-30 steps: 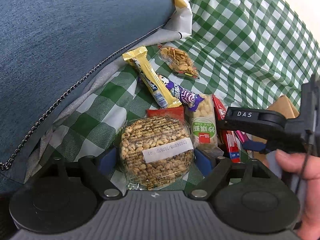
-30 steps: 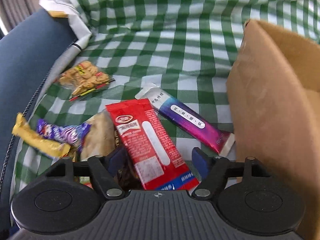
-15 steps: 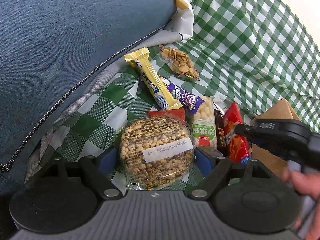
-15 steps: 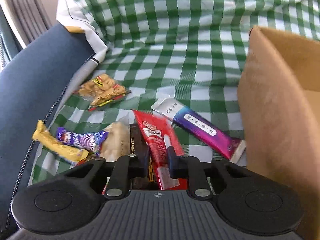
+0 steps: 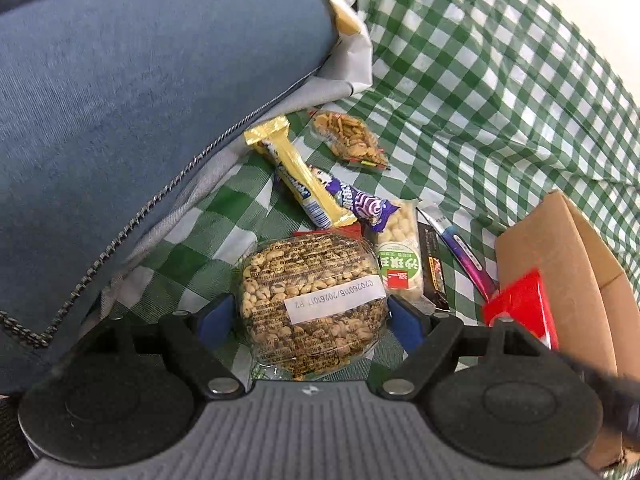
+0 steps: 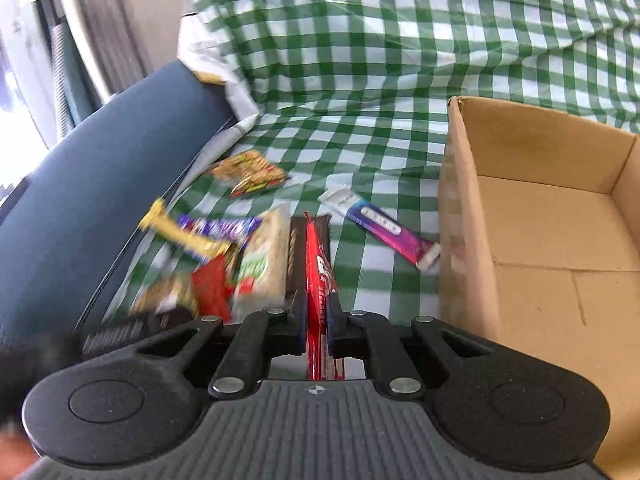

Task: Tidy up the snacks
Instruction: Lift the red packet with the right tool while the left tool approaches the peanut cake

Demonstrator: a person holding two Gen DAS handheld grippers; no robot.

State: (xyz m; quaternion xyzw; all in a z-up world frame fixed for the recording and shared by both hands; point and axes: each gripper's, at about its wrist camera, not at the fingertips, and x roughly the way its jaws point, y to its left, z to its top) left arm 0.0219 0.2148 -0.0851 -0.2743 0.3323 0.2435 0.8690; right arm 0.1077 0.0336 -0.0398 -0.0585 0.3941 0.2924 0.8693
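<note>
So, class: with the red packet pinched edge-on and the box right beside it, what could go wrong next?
1. The right gripper holds the red packet by a thin edge; it could slip or twist out.
2. The packet might catch the cardboard box wall.
3. The left gripper straddles the round puffed-grain cake; closing hard might crush it.

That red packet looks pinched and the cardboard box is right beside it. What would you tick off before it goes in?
1. Right hand-held gripper shut on the red snack packet: ok, the packet stands edge-on between the pads.
2. Packet clear of the other snacks: cannot tell, its far end overlaps the pile in the blurred view.
3. Cardboard box open on top: ok.
4. Room in the box: ok, the visible floor is bare.
5. Purple-pink bar out of the way: not ok, it lies against the box wall.
6. Left hand-held gripper clear: ok, open around the round puffed grain cake.
</note>
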